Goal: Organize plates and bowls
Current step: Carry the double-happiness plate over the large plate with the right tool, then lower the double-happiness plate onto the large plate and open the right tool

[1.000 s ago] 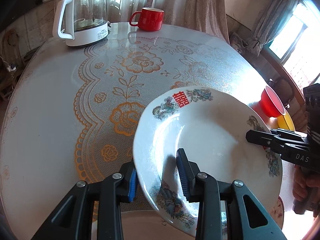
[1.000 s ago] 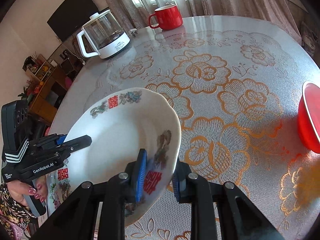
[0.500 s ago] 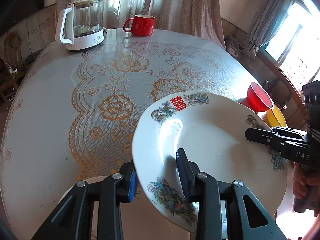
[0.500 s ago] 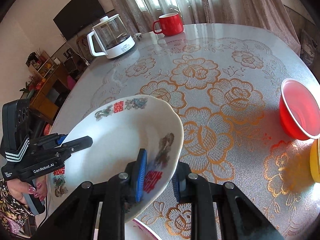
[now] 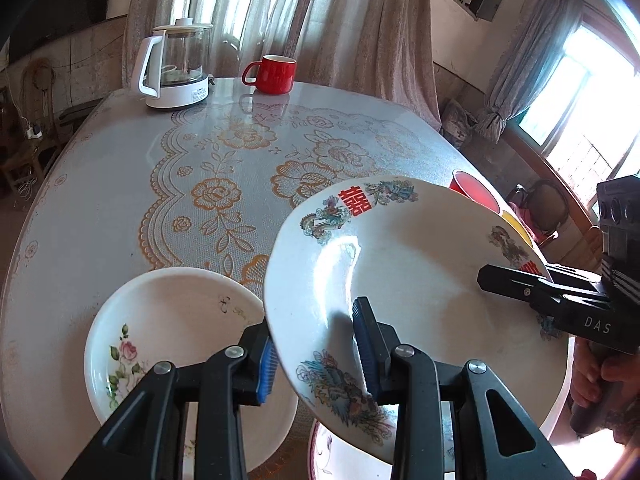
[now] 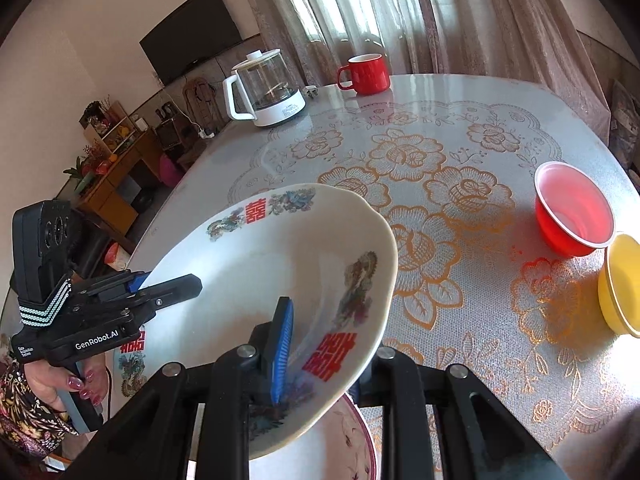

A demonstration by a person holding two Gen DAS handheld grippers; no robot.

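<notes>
A big white plate with red characters and dragon motifs hangs tilted above the table's near edge. My left gripper is shut on its near-left rim, one blue pad inside and one under. My right gripper is shut on the opposite rim. In the right wrist view the same plate fills the lower left, with my right gripper clamping its rim and my left gripper biting in from the left. Beneath lie a white rose-patterned plate and a maroon-rimmed plate.
A red bowl and a yellow bowl stand at the table's right side. At the far end are a glass kettle and a red mug. A lace-patterned cloth covers the round table.
Both grippers have drawn back toward the near edge and risen, carrying the plate between them. The rose plate, the maroon-rimmed plate and the yellow bowl have come into view.
</notes>
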